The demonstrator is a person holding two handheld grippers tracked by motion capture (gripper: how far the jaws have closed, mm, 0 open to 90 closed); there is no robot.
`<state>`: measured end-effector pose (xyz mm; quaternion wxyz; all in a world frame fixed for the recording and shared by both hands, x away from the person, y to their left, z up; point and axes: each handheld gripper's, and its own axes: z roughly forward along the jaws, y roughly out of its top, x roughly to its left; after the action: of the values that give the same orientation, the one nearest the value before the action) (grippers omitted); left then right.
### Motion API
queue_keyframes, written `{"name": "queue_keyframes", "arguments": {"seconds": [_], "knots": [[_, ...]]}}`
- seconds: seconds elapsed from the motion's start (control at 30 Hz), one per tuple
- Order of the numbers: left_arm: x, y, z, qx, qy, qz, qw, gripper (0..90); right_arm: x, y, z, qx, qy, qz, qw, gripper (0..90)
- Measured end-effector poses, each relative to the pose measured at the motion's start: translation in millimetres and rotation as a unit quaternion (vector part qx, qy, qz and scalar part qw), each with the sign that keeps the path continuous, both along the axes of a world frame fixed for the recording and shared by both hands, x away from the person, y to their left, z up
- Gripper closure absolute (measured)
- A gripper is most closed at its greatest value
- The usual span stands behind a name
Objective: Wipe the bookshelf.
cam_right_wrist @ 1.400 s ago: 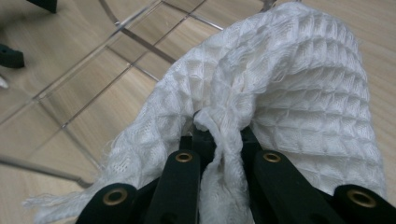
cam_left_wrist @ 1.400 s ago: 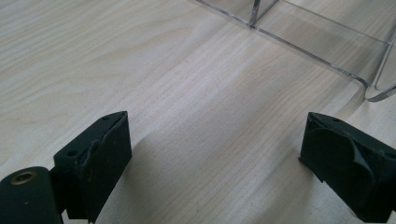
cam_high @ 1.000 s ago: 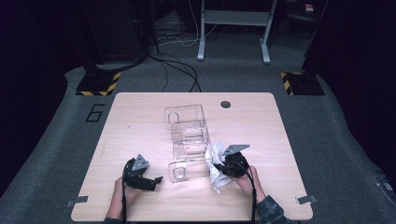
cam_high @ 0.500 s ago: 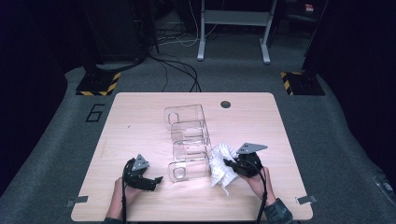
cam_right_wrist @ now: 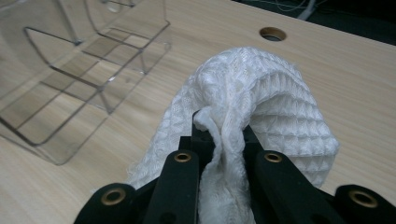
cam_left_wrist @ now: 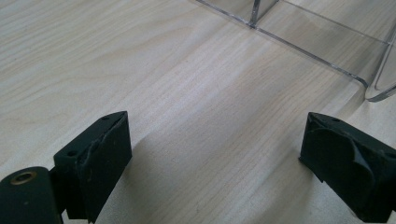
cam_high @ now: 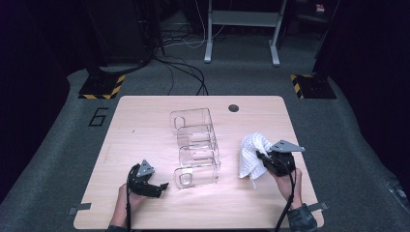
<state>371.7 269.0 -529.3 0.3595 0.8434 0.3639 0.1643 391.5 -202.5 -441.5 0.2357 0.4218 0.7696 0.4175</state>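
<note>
your right gripper (cam_high: 263,157) sits over the right half of the table (cam_high: 145,121), clear of the clear organizer (cam_high: 195,147). its jaws are clamped tight on a white waffle-weave cloth (cam_high: 251,154). in the right gripper view the cloth (cam_right_wrist: 252,102) is pinched in a bunch between the two black jaws, then humps up and over them and drapes down both sides. from above, the cloth hangs on the organizer side of the gripper, its lower corner trailing toward the table; can't tell whether that corner touches the wood.

the organizer is a row of stepped clear plastic compartments running from mid-table toward you. nothing visible inside them. the right gripper view catches its near walls (cam_right_wrist: 84,56) off to the left of the cloth, apart from it. the round cable hole (cam_high: 233,108) lies beyond, near the far edge of the table, and shows past the cloth in the right gripper view (cam_right_wrist: 272,33).

your left gripper (cam_high: 154,186) rests low at the near left of the table, just beside the nearest organizer compartment but not touching it. its jaws stand wide apart with bare wood between them; left gripper view shows both pads (cam_left_wrist: 100,154) empty and the organizer's clear base edge (cam_left_wrist: 327,60) ahead at upper right.

your hands come in from the near edge, one behind each gripper, cables trailing back along the forearms.
</note>
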Motion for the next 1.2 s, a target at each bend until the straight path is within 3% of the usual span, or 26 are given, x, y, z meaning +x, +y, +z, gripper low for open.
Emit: {"name": "queue_keyframes", "arguments": {"seconds": [0.07, 0.13, 0.37, 0.47, 0.57, 0.73, 0.87, 1.2], "knots": [[0.0, 0.0, 0.0, 0.0, 0.0, 0.0, 1.0, 8.7, 3.0, -7.7, -2.8, -0.015, 0.002, -0.019, 0.9997, 83.1], [-0.2, -0.2, -0.1, -0.001, 0.0, 0.001, 1.0, 8.7, 7.3, -13.7, -8.1, -0.008, 0.006, -0.025, 0.9996, 82.5], [-0.3, -0.2, -0.2, -0.002, 0.001, 0.001, 1.0, 8.7, 17.5, -21.1, -27.9, -0.024, 0.029, -0.051, 0.998, 78.8], [-0.3, -0.3, -0.2, -0.002, 0.001, 0.001, 1.0, 8.7, 18.4, -22.0, -32.2, -0.021, 0.036, -0.058, 0.9974, 69.2], [-0.3, -0.3, -0.2, -0.002, 0.001, 0.001, 1.0, 8.7, 15.0, -23.6, -30.7, -0.016, 0.033, -0.067, 0.9971, 52.6], [-0.4, -0.1, -0.2, -0.001, -0.001, 0.001, 1.0, 8.7, 1.3, -29.6, -25.5, -0.017, 0.017, -0.074, 0.997, 32.9], [-0.5, -0.1, -0.2, -0.001, -0.001, 0.002, 1.0, 8.8, -12.3, -35.2, -25.9, -0.016, 0.01, -0.079, 0.9967, 22.7], [-0.5, -0.2, -0.3, -0.001, -0.001, 0.002, 1.0, 8.7, -46.7, -55.3, -57.7, -0.021, 0.039, -0.111, 0.9928, 11.2]]}}
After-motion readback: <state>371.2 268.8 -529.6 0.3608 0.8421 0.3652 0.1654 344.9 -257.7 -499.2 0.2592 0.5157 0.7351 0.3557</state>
